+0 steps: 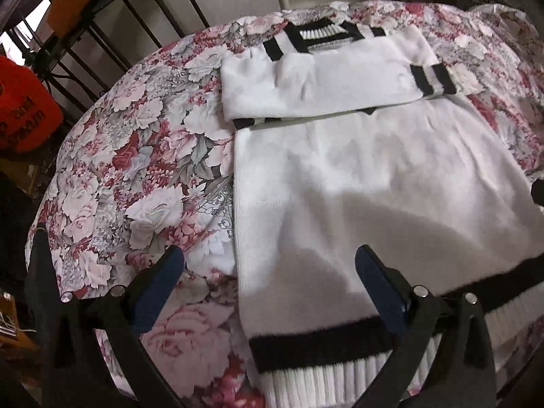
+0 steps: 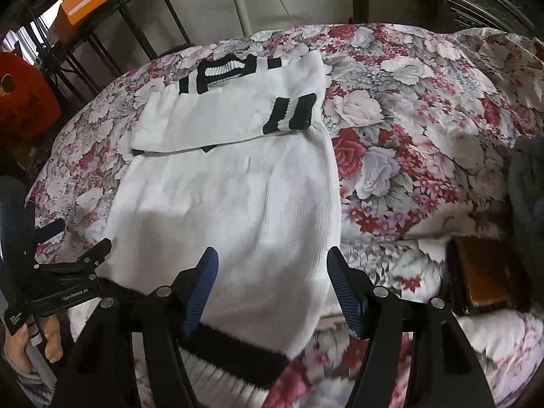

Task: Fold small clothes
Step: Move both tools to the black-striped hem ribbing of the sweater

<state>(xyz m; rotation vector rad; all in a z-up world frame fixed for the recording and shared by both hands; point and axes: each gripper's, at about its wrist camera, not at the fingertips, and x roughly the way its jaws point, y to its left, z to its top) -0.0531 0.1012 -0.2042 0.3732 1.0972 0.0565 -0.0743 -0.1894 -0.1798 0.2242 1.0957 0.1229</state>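
Observation:
A white knit sweater (image 1: 374,176) with black stripes lies flat on the floral tablecloth (image 1: 136,156). Its sleeves (image 1: 323,81) are folded across the chest at the far end, and the black-banded hem (image 1: 306,343) lies nearest me. My left gripper (image 1: 268,255) hovers open over the hem's left corner with nothing between its blue pads. In the right wrist view the sweater (image 2: 238,204) fills the middle. My right gripper (image 2: 272,255) stands open above the hem's right corner (image 2: 244,350). The left gripper (image 2: 68,272) shows at the left edge, held by a hand (image 2: 30,346).
A black metal rack (image 2: 112,13) with an orange box (image 2: 91,0) stands behind the table at the left, beside a red bag (image 1: 23,108). At the right, a brown flat object (image 2: 486,278) and a grey cloth (image 2: 527,183) rest on the floral tablecloth (image 2: 408,129).

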